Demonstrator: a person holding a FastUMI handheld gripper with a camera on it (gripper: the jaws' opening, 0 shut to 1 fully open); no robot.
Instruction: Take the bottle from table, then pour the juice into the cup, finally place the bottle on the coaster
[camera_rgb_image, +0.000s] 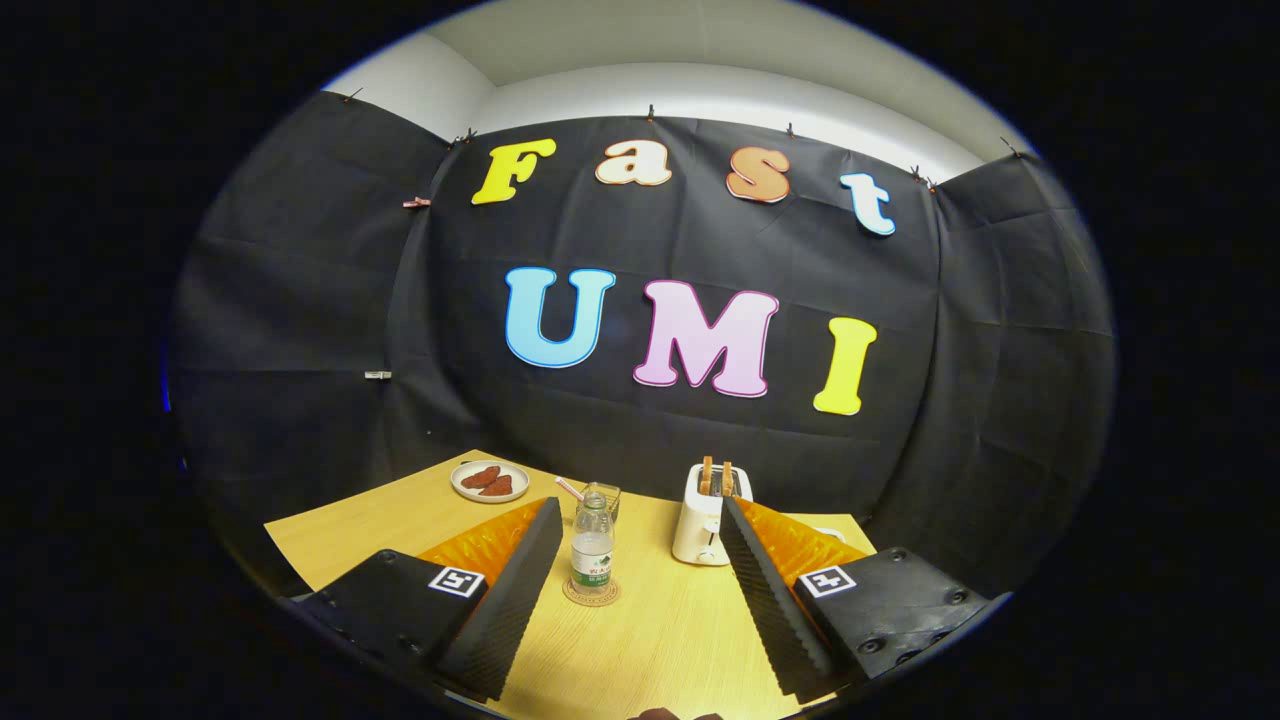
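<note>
Gripper (640, 520): nearest the camera, fingers spread wide, pinching nothing, raised over the table.
Fingers (510, 600): one on each side, ribbed inner faces turned toward each other, wide gap of bare tabletop between them.
Table (660, 640): pale wood, running from under the fingers to the booth wall.
Bottle (592, 545): clear plastic, upright, between the fingertips but closer to the left one — touching neither; label band near the base.
Coaster (591, 593): round, brown, flat on the table, directly under the bottle, rim showing around the base.
Cup (603, 497): clear, just behind the bottle, partly hidden by it; a thin pink stick leaning out of it to the left.
Toaster (706, 520): white, right of the bottle, close to the right fingertip, two slices of bread standing in its slots.
Plate (490, 481): white, at the far left of the table, near the wall, holding reddish-brown pieces — kind of food cannot be told.
</note>
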